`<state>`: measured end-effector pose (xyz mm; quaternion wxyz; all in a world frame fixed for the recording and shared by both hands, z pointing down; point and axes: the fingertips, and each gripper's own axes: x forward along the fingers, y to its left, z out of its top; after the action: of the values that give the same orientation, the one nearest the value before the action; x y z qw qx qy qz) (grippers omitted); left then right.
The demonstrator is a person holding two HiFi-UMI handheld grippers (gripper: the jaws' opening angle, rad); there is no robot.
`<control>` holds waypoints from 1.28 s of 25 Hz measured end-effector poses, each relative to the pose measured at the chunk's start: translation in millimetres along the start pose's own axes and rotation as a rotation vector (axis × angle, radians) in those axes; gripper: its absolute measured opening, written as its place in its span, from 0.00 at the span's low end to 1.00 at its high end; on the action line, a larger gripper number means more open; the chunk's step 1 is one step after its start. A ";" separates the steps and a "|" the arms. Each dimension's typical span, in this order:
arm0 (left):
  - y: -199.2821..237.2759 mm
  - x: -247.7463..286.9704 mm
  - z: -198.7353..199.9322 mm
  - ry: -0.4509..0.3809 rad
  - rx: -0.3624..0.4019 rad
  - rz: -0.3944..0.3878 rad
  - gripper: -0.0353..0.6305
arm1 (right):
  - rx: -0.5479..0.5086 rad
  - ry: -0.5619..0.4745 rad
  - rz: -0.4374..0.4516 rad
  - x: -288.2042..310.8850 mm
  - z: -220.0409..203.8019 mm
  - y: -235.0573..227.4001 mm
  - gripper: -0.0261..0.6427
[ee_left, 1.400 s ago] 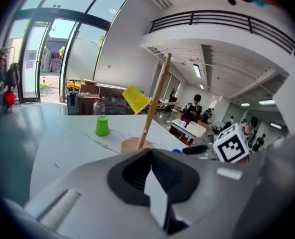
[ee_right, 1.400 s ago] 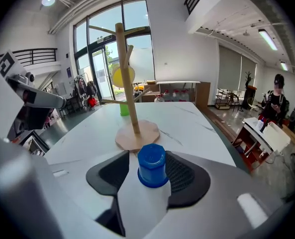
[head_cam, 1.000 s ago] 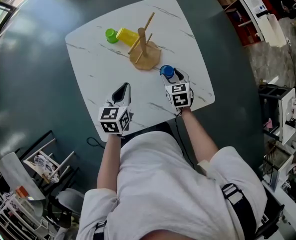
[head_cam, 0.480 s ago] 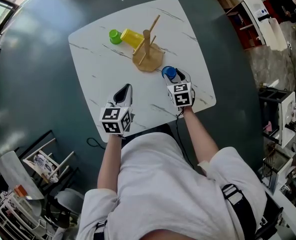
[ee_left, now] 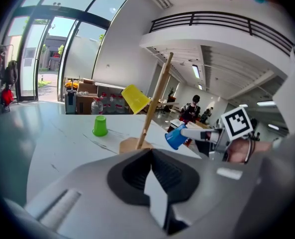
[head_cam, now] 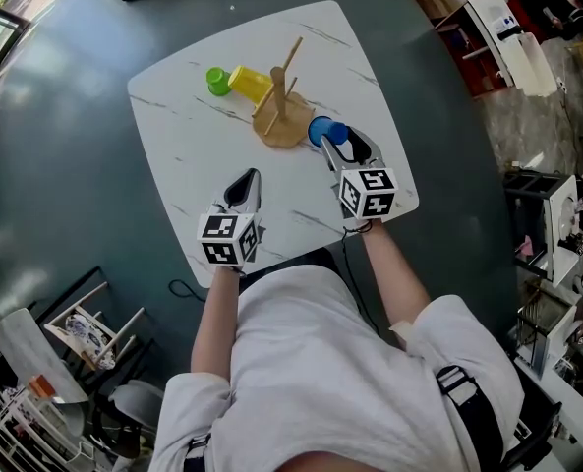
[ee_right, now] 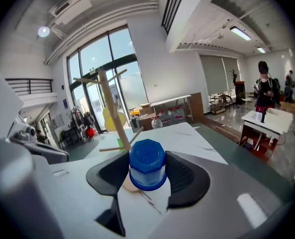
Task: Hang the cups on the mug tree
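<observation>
Right gripper (head_cam: 338, 146) pinches the blue cup (head_cam: 321, 131) at the tree's (head_cam: 282, 126) 3 o'clock. Left gripper (head_cam: 245, 183) is pressed together, empty. Yellow cup (head_cam: 250, 81) looks hung at 10 o'clock, I think.

1. The head view is looking steeply down from high up on the person's side of the mug tree (head_cam: 281, 116), taking in the whole table (head_cam: 173, 146).
2. The left gripper view is riding on the left gripper (head_cam: 246, 178), looking low across the table at the mug tree from well back.
3. The right gripper view is riding on the right gripper (head_cam: 336, 144), facing the mug tree from just beside it.
4. All three are sharing the mug tree.
</observation>
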<state>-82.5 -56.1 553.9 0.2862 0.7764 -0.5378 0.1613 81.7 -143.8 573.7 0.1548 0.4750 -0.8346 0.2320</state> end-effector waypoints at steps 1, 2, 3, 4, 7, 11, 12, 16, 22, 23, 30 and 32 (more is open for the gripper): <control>-1.8 0.8 0.6 0.000 0.003 -0.004 0.06 | 0.029 -0.025 0.012 -3.3 6.6 -0.3 0.39; -3.1 1.8 1.2 0.000 0.005 -0.008 0.06 | 0.053 -0.045 0.026 -5.3 12.4 -1.1 0.39; -4.0 2.7 1.6 0.000 0.006 -0.011 0.06 | 0.074 -0.056 0.040 -5.9 16.6 -2.4 0.39; -4.9 3.5 1.8 0.001 0.006 -0.012 0.06 | 0.095 -0.059 0.055 -5.1 19.1 -4.3 0.39; -8.2 3.5 2.0 0.002 0.006 -0.013 0.06 | 0.164 -0.042 0.085 -0.2 23.9 -12.5 0.39; -9.9 3.0 2.0 0.004 0.005 -0.011 0.06 | 0.167 -0.051 0.087 13.7 39.9 -15.3 0.39; -10.4 3.3 1.7 0.004 0.006 -0.010 0.06 | 0.167 -0.057 0.091 18.4 44.6 -15.1 0.39; -11.1 4.0 1.3 -0.002 0.001 -0.006 0.06 | 0.172 -0.060 0.112 32.9 59.8 -18.3 0.39; -7.0 6.9 4.0 -0.013 -0.014 0.015 0.06 | 0.154 -0.056 0.154 41.1 78.0 -13.5 0.39; -6.7 8.4 4.8 -0.015 -0.016 0.017 0.06 | 0.147 -0.055 0.162 43.0 79.8 -11.1 0.39; -13.4 19.1 15.5 -0.037 -0.031 0.020 0.06 | 0.105 -0.011 0.224 54.6 89.0 -6.5 0.39; -13.6 20.5 17.0 -0.036 -0.034 0.022 0.06 | 0.108 0.008 0.250 59.2 90.9 -4.2 0.39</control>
<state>-63.3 -78.3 548.3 0.2879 0.7684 -0.5539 0.1414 52.3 -236.9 526.3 0.1024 0.3741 -0.8729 0.2960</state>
